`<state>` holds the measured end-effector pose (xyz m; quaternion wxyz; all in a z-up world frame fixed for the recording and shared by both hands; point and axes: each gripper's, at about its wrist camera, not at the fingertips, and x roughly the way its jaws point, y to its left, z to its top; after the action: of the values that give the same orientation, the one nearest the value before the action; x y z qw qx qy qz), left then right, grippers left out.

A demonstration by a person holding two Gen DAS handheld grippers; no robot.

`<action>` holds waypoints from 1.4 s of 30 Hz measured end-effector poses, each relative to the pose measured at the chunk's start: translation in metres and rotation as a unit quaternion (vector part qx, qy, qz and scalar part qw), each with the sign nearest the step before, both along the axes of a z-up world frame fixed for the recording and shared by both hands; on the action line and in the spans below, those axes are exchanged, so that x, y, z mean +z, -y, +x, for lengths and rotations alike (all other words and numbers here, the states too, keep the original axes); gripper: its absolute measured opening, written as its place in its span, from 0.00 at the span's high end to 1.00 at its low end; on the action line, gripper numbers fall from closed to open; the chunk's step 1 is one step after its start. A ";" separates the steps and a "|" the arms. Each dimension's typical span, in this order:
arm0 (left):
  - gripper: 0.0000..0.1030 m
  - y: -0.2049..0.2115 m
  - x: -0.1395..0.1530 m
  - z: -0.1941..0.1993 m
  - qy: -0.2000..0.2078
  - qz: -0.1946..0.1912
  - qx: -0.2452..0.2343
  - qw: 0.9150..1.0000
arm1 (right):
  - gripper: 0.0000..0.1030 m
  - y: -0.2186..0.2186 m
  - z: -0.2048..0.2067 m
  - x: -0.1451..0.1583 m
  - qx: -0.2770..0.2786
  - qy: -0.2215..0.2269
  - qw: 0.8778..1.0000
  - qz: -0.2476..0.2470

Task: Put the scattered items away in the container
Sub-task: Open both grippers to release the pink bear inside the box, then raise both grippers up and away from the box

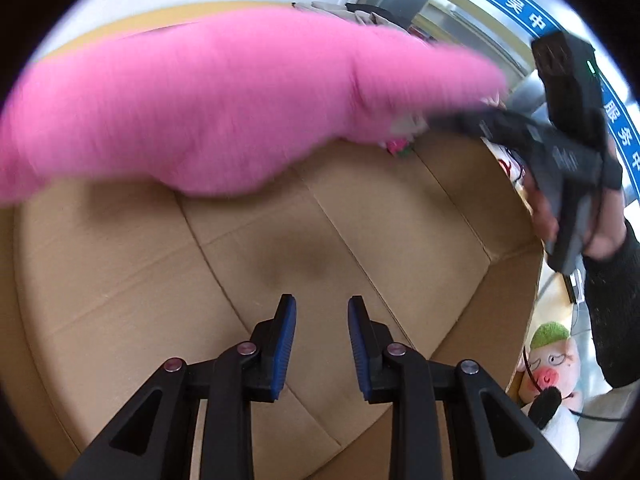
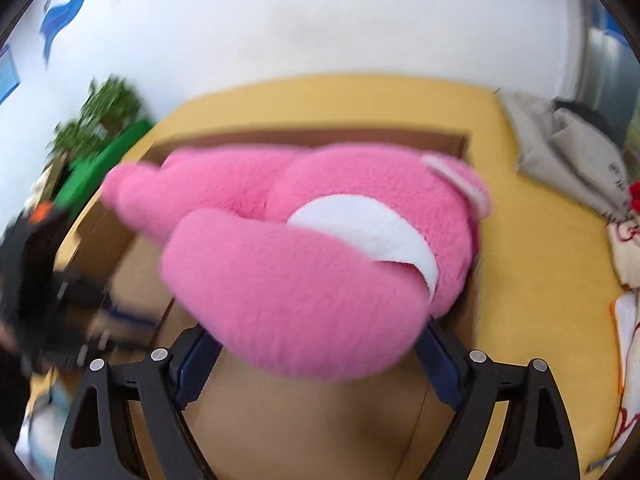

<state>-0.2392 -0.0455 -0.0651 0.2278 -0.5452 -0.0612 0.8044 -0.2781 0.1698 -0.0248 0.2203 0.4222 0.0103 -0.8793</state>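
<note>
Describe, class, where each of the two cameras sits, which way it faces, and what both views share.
Left wrist: on the left tongs, facing down into the cardboard box; its empty blue pads, plus the hand holding the right tongs, show.
Right wrist: on the right tongs, facing down over the box; wide jaws flank the pink plush toy; left tongs blurred at left.
Shared: the toy, the box, the yellow table.

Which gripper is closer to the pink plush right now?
Right. The right gripper has the pink plush toy between its wide jaws, over the cardboard box. The left gripper is empty, lower in the box, apart from it.
</note>
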 end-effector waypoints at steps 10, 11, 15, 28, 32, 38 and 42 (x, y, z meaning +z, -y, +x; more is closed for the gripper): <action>0.75 0.008 0.027 0.000 -0.042 -0.019 0.034 0.998 | 0.00 0.003 0.050 0.024 0.014 -0.040 0.999 0.014; 0.75 0.012 0.035 0.004 -0.053 -0.021 0.041 0.998 | 0.00 0.002 0.058 0.028 0.018 -0.043 0.999 0.017; 0.74 0.027 0.077 0.026 -0.103 -0.048 0.082 0.990 | 0.00 0.002 0.084 0.017 0.048 -0.015 0.997 0.060; 0.40 0.033 0.127 0.153 -0.185 -0.133 0.188 0.955 | 0.02 -0.017 0.143 -0.028 0.050 0.083 0.993 0.062; 0.39 0.045 0.124 0.188 -0.187 -0.131 0.207 0.951 | 0.02 -0.017 0.156 -0.024 0.034 0.073 0.995 0.065; 0.39 0.054 0.114 0.216 -0.179 -0.131 0.236 0.946 | 0.01 -0.011 0.186 0.015 0.032 -0.001 0.997 0.066; 0.39 0.052 0.116 0.235 -0.190 -0.102 0.248 0.945 | 0.00 -0.009 0.213 0.052 0.018 -0.072 0.994 0.083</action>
<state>-0.0039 -0.0979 0.0505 -0.0277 -0.3702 -0.0677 0.9261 -0.0651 0.1787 0.0271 0.1994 0.3747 0.1064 -0.8992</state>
